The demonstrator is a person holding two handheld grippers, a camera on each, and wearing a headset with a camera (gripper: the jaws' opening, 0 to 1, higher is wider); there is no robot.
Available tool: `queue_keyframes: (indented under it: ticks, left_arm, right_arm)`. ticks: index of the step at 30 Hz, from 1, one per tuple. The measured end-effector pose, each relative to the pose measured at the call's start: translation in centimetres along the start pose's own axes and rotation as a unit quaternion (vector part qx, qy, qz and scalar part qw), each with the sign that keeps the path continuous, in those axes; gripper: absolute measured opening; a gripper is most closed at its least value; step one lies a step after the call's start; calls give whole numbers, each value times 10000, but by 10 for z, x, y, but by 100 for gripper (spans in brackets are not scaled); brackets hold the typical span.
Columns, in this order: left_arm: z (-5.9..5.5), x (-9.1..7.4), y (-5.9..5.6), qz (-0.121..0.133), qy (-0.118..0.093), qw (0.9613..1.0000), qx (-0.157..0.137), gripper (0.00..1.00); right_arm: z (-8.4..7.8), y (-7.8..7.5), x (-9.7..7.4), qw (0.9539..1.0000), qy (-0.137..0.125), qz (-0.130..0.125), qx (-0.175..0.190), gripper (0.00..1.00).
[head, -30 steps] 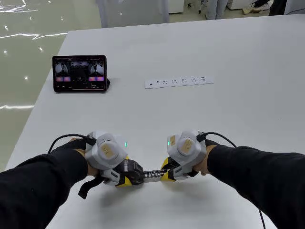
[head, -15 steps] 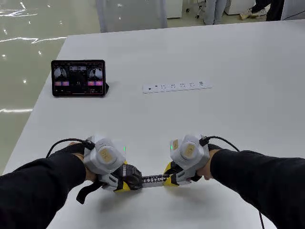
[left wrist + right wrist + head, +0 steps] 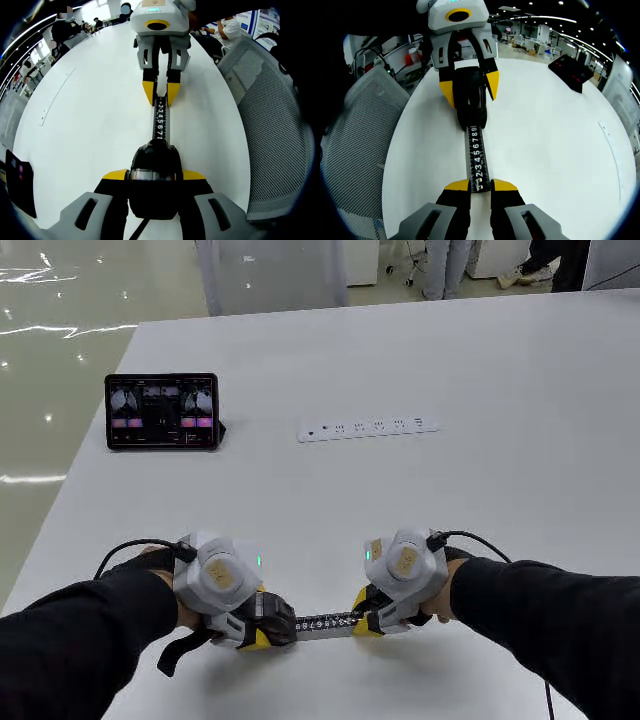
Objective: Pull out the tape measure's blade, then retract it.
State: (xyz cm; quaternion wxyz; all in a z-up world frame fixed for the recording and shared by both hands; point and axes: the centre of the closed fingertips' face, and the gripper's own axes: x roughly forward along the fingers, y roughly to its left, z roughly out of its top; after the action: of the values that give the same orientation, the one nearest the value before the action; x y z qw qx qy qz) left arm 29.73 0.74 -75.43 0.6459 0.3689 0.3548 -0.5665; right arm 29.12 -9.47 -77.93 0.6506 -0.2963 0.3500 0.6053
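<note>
Clamps the tape measure case [image 3: 155, 162] in the left claw [image 3: 154, 176]; pinches the blade [image 3: 475, 152] by its end in the right claw [image 3: 481, 186], near the case.

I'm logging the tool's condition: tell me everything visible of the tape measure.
The tape measure has a black case with a silvery band, clamped in the left gripper. Its dark blade, white numerals up to 9 showing, is drawn out a short way, straight and low along the white table. The right gripper pinches its end.
</note>
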Motion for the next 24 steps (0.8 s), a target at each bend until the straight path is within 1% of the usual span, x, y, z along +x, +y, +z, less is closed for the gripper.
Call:
queue_keyframes:
  ticks: [24]
  left_arm:
    - [1, 1, 0, -3, 13, 10000, -5, 33]
  right_arm:
    - [-15, -2, -10, 10000, 49, -38, 64, 11]
